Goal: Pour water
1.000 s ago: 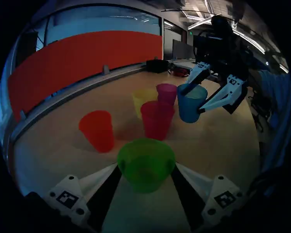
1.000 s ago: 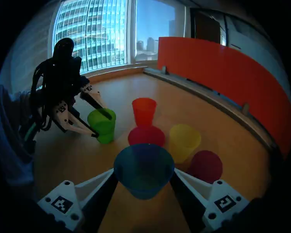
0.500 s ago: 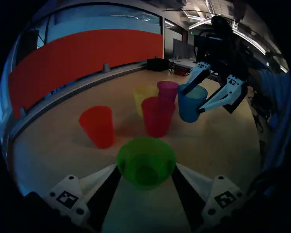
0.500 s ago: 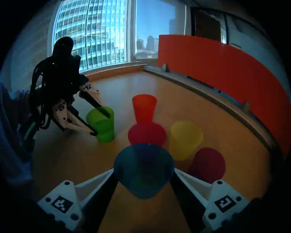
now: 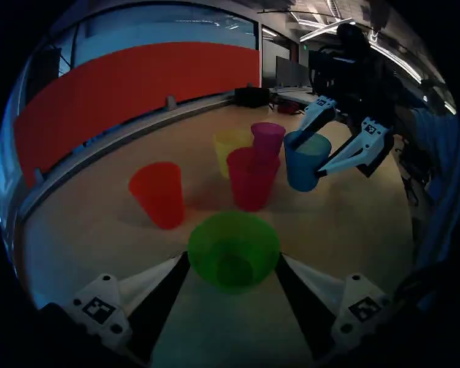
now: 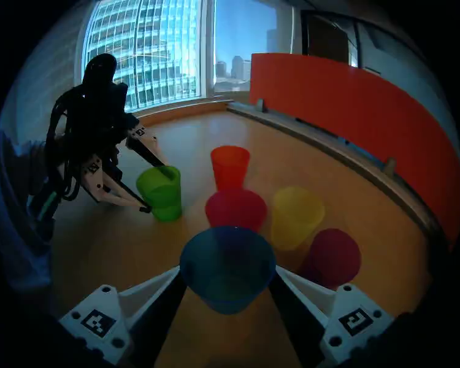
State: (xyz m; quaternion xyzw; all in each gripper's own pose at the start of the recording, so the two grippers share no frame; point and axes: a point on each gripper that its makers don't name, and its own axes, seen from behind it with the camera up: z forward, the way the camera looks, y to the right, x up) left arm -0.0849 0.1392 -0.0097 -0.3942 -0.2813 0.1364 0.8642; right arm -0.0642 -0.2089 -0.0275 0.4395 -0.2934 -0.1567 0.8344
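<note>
- Stage: early, as judged. No stream is seen between any vessels, and no pour is under way. Whether either held cup contains water cannot be told.
- Left tool [image 5: 233,256]: closed on a green translucent plastic cup [image 5: 233,245], 1 finger pressed to each side. The cup is held close to upright, mouth up, low over the pale wooden tabletop [image 5: 352,221]. Whether its base touches cannot be told.
- Right tool [image 5: 305,161]: clamped on a blue translucent plastic cup [image 6: 227,267], which is seated between both fingers. In the left gripper view it appears raised clear of the tabletop, slightly tilted, just beside the group of standing cups.
- 4 cups are left standing upright: an orange-red plastic cup [image 5: 158,193] apart on one side; a crimson plastic cup [image 5: 249,178] nearest the blue one; a yellow plastic cup [image 5: 230,147] and a magenta plastic cup [image 5: 267,138] behind it, close together.
- Remaining, as judged: a receiving cup is to be chosen, one held cup brought over it and tipped, then both set down.
- Materials: all 6 cups are thin tapered tumblers, wider at the rim, smooth and semi-clear, likely light and easily squeezed. The tabletop is matt and smooth. The tool fingers are white, rigid and wedge-shaped, with printed square markers.
- Surroundings: a long red partition [image 5: 126,92]; large windows [image 6: 144,55].
</note>
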